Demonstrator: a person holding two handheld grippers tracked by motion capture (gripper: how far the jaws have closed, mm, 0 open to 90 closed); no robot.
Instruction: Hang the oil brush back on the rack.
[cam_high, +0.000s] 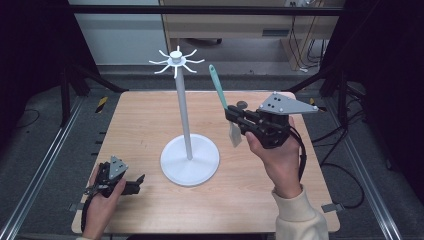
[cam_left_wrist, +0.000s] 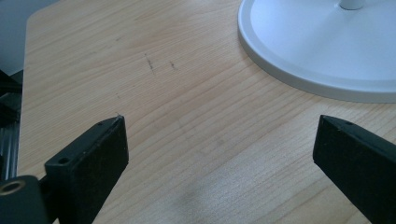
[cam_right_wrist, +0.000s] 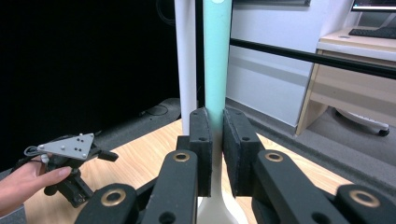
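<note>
We see a wooden tabletop (cam_high: 150, 125) with a white stand (cam_high: 186, 120) near its middle; the stand has a round base (cam_high: 190, 162), a thin upright pole (cam_high: 183, 107) and a ring of curved hooks (cam_high: 176, 61) at the top.

The right tool (cam_high: 231, 116) is raised above the right half of the tabletop, held in the right hand (cam_high: 277, 155), its grey plate (cam_high: 286, 105) on top and its jaws pointing left toward the pole; it is clenched on a spatula (cam_high: 224, 102). The spatula stands nearly upright, tilted a little to the left at the top; its teal handle (cam_high: 217, 85) rises above the jaws and its pale blade (cam_high: 235, 136) hangs below them, clear of the tabletop. The handle's tip sits to the right of the hooks and a little lower, apart from them. In the right gripper view the two jaws press on the handle (cam_right_wrist: 217, 56) from both sides, the pale part (cam_right_wrist: 215, 205) runs down between them, and the pole (cam_right_wrist: 188, 60) stands just left of the handle; farther off at the left we see the left tool (cam_right_wrist: 70, 154) and fingers (cam_right_wrist: 28, 179) on it.

The left tool (cam_high: 134, 184) lies low at the near left of the tabletop, in the left hand (cam_high: 102, 202), pointing right toward the base and apart from it. In the left gripper view its jaws stand wide apart with bare wood (cam_left_wrist: 187, 130) between them, grasping nothing; the rim of the base (cam_left_wrist: 299, 70) curves across the far right.
</note>
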